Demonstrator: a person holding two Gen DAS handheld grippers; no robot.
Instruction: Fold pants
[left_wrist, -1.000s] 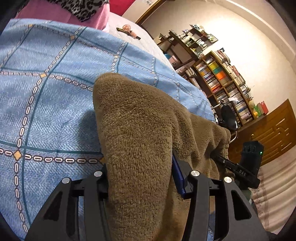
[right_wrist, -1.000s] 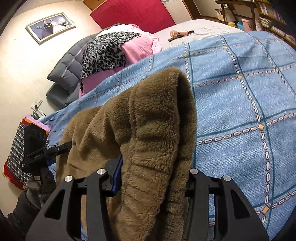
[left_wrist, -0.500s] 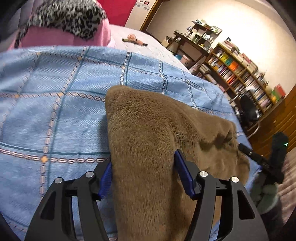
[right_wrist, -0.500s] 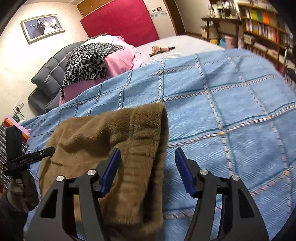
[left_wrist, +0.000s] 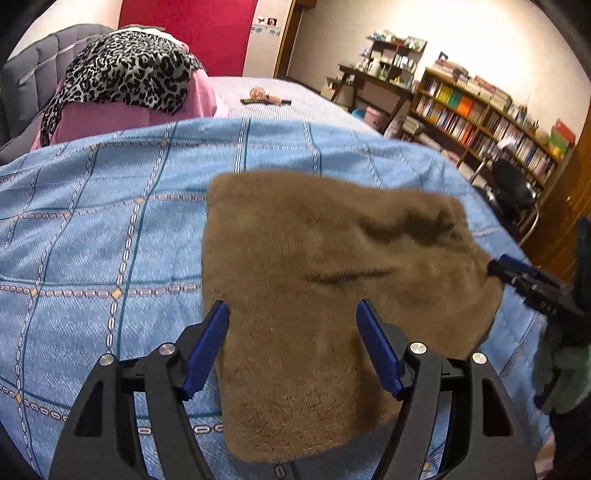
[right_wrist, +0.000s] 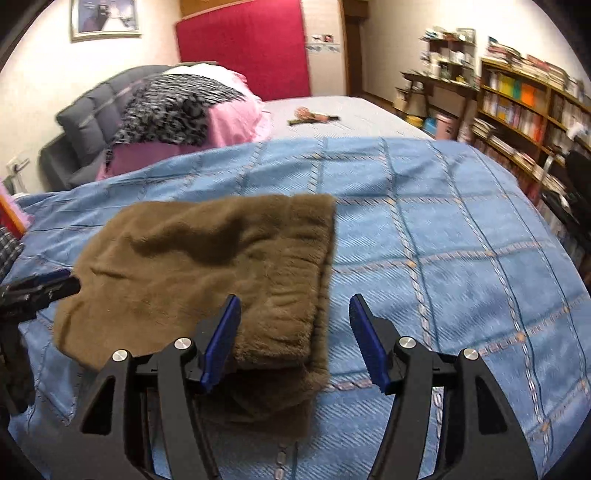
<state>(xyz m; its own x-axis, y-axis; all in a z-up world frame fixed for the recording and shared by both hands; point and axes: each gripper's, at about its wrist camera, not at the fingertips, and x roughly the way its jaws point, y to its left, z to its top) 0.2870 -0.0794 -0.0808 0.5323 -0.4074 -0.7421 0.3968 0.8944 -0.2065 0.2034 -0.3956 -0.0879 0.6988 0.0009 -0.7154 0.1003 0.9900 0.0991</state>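
The brown fleece pants lie folded flat on the blue checked bedspread. My left gripper is open, its blue pads either side of the near left part of the pants, above the fabric. My right gripper is open over the pants' right edge, holding nothing. The right gripper's fingers show at the right of the left wrist view. The left gripper's fingers show at the left of the right wrist view.
Pink bedding with a leopard-print cloth lies at the head of the bed by a grey headboard. A small brush-like item lies on the far sheet. Bookshelves and a black chair stand to the right.
Both grippers opened and let go of the pants, which now lie flat on the bedspread. Both grippers have drawn back and lifted from the fabric.
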